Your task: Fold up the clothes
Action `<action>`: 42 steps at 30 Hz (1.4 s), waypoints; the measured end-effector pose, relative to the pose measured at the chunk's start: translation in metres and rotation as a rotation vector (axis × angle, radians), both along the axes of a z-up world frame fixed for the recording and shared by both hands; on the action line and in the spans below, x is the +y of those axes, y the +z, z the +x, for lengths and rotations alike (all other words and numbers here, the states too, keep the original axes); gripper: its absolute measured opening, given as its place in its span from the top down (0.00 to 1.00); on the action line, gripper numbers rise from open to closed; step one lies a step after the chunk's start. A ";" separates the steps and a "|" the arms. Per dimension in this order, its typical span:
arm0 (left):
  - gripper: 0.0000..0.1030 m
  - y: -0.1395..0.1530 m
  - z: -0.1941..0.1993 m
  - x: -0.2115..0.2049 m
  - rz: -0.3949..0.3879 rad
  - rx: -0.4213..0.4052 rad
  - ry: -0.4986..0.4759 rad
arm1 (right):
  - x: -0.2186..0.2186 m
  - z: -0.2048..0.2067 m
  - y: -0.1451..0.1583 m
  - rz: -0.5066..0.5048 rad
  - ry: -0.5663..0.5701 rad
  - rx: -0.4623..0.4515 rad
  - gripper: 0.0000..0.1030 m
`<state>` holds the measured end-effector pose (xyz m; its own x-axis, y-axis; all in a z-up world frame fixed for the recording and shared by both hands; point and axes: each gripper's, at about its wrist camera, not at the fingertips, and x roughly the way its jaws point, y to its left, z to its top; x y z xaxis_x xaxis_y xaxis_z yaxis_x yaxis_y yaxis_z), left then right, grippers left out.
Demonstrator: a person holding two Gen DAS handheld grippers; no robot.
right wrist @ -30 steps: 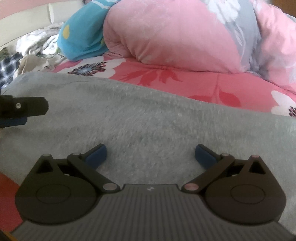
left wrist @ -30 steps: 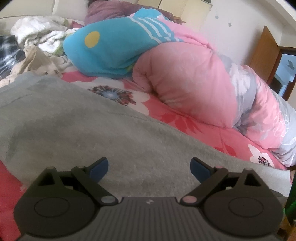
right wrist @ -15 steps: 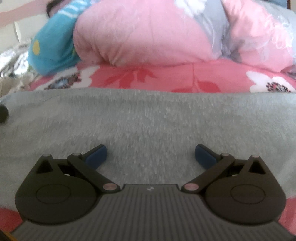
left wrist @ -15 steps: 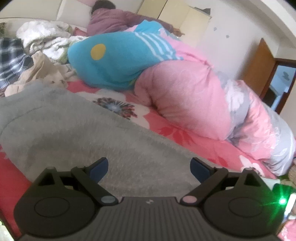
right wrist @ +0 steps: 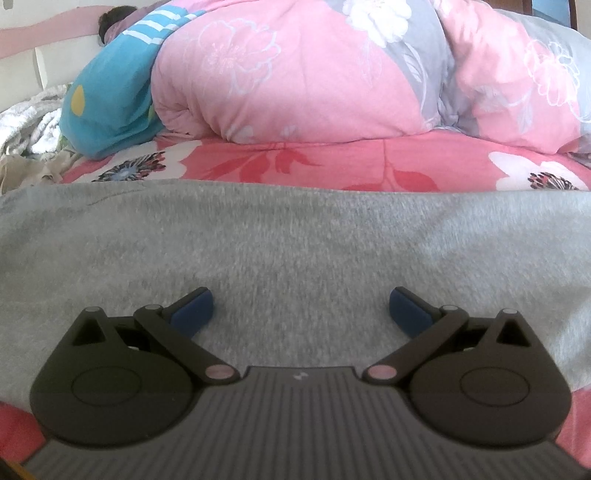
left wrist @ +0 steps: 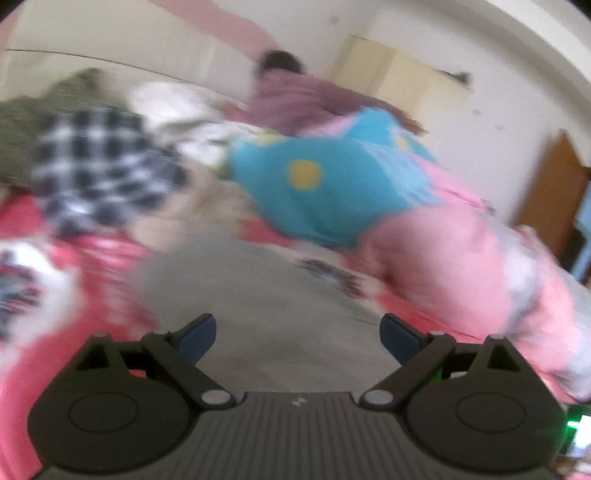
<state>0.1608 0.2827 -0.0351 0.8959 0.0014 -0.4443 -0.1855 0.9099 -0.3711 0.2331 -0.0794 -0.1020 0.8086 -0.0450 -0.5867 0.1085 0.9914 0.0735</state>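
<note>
Item: grey garment (right wrist: 295, 240), flat on the bed in front of the pink quilt (right wrist: 314, 74); right tongs (right wrist: 301, 310) and left tongs (left wrist: 298, 334) both wide, empty; risk: a blurred, hasty left grab pinching the bedsheet (right wrist: 295, 162).

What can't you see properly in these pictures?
- Left wrist view: motion blur smears the checked cloth and the pile around it.
- Right wrist view: the gripper's body hides the near edge of the grey garment; the picture's edges cut off its sides.
- Person: mostly hidden behind the pink quilt.
</note>
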 end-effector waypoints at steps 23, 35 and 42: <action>0.26 -0.040 0.078 0.073 -0.304 0.279 0.153 | 0.043 0.005 0.020 0.116 0.347 -0.159 0.01; 0.67 -0.016 0.087 0.044 -0.141 0.300 0.256 | -0.002 0.014 0.005 0.443 0.283 -0.127 0.01; 0.71 0.038 0.073 -0.033 0.112 0.149 0.185 | -0.012 0.016 0.000 0.519 0.276 -0.136 0.03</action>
